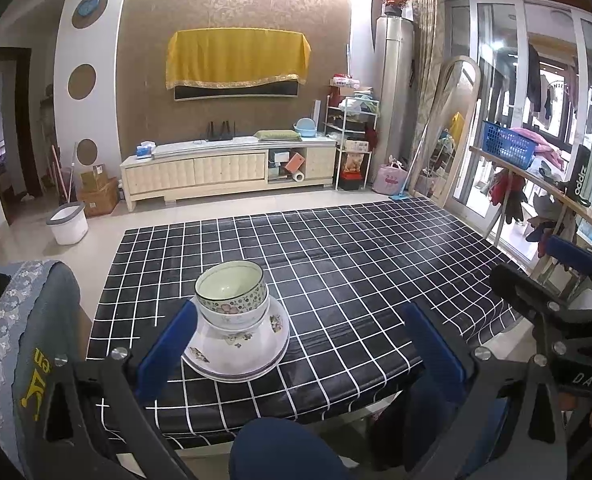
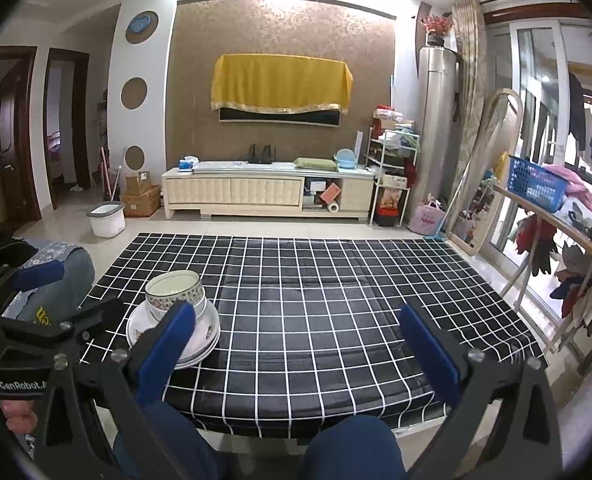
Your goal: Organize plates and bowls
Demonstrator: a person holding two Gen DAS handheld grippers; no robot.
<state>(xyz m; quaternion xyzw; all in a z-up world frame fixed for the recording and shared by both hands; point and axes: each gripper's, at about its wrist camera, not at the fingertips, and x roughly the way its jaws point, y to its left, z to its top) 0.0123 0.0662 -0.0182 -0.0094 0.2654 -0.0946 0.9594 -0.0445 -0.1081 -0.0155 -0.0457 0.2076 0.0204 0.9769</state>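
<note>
Only the left wrist view shows the bowls [image 1: 231,296] upright on plates [image 1: 237,344] near the table's [image 1: 376,264] front-left corner; left gripper [image 1: 300,340] and right gripper [image 2: 296,344] both gape empty.

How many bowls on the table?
2 visible: the top bowl with a dark patterned band is nested in a lower white floral bowl. Both sit on the stacked plates at the table's near-left. A third could be hidden inside the nest.

Bowls [image 1: 231,296] stacked on plates [image 1: 237,344], table's [image 1: 356,280] near-left part, perhaps two plates
</note>
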